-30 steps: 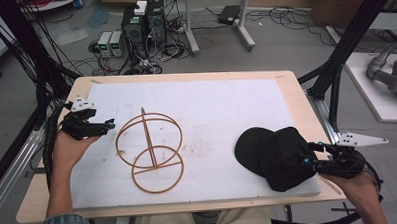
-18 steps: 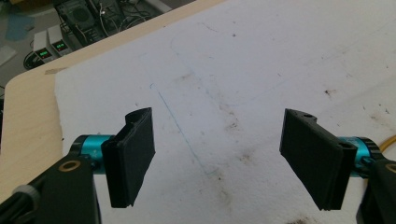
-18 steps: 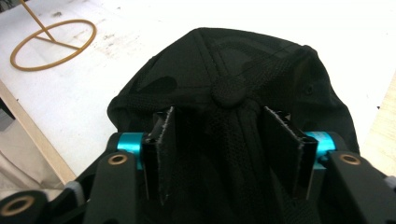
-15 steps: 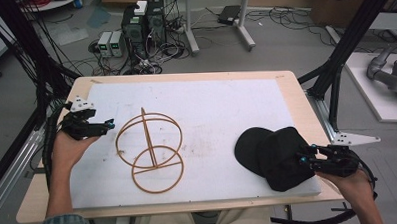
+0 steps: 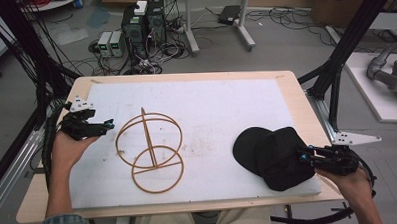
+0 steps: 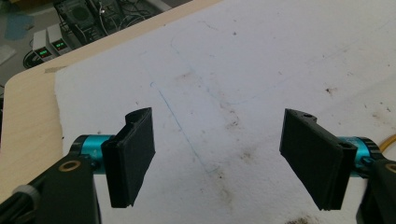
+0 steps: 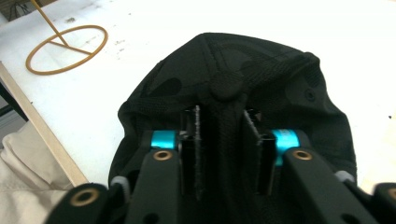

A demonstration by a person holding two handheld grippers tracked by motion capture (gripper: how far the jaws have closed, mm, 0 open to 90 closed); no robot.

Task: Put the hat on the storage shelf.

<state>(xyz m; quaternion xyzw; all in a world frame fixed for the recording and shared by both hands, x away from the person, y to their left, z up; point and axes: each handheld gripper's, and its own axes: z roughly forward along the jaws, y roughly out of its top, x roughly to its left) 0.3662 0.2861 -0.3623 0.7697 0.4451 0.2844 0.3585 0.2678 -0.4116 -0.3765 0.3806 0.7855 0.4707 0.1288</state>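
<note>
Black jaws of our left tool (image 5: 108,126) stand wide apart w/ nothing between, hovering at left edge of the white surface (image 5: 211,111). Wire hat stand (image 5: 150,149) sits center-left, untouched. Right tool (image 5: 304,154) pinches the black cap (image 5: 273,157) at right front edge; cap not lifted yet, so placing on stand remains. Vs 1 s ago: right tool crept slightly further onto cap; left unchanged.

Your right gripper (image 5: 304,154) has slid slightly further onto the cap (image 5: 273,157), and your right hand (image 5: 356,186) has dropped a little nearer you.
</note>
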